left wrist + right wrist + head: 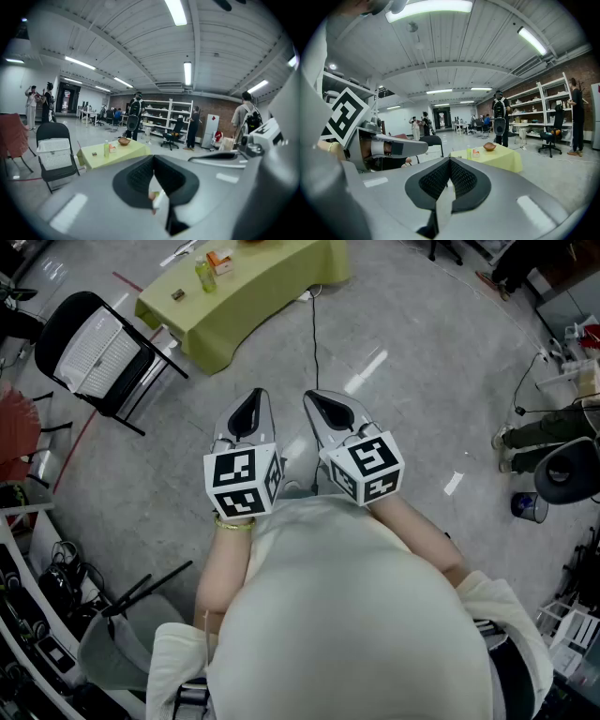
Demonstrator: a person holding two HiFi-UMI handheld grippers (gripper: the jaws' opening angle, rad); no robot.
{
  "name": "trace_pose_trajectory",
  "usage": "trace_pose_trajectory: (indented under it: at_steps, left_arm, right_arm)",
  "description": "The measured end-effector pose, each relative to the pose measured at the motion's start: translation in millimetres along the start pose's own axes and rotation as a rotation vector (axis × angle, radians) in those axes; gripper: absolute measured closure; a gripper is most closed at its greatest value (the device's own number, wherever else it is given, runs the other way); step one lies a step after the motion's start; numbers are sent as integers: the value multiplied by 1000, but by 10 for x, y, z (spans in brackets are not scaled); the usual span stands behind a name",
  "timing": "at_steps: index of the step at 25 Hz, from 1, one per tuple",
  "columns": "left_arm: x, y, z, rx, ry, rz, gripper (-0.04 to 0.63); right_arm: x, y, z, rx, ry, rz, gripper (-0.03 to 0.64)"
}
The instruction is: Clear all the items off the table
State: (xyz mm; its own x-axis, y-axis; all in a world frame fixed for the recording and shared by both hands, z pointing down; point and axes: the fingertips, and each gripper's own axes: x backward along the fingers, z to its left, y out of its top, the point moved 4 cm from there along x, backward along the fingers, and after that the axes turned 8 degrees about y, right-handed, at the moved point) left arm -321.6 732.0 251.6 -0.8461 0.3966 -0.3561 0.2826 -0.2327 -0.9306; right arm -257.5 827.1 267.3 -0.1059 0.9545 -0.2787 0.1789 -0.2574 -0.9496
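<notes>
A table under a yellow-green cloth stands far ahead across the grey floor. On it are a green bottle, an orange box and a small dark item. The gripper views show the same table with a wooden bowl on it too. My left gripper and right gripper are held side by side in front of my chest. Both point toward the table from well short of it. Each has its jaws shut with nothing held.
A black folding chair with a white basket stands left of the table. A black cable runs over the floor from the table toward me. Shelves, office chairs and several people fill the room's far side. Stands and cables crowd my lower left.
</notes>
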Motion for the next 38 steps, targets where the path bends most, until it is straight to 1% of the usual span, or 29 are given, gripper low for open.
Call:
trace_pose_trajectory:
  at_steps: [4,12,15,18,21,26,32,38]
  left_arm:
    - [-11,18,28,-1,-7,-5,586]
    - [-6,-37,206,22,-5,11,584]
    - [7,-75,274,43,0,24,586]
    - [-11,-102,321,64,10,39,586]
    - [-64,-125,362,64,24,52,584]
    - [-234,-109,452,77,45,70,584]
    - [-475,-25,634,78,82,66,586]
    - [-860,125,824,77,110,63,584]
  right_arm:
    - [-27,0,5,-3,-5,2,623]
    - [-118,14,108,-7,-7,9,623]
    - [-143,26,159,-39,14,-6,623]
    - [-186,11,167,-45,26,13,622]
    - [-256,-2,138,-53,35,32,622]
    - [-452,32,27,-61,58,35,623]
    - [-792,111,-119,-61,93,29,621]
    - [-1212,259,-381,-54,116,24,621]
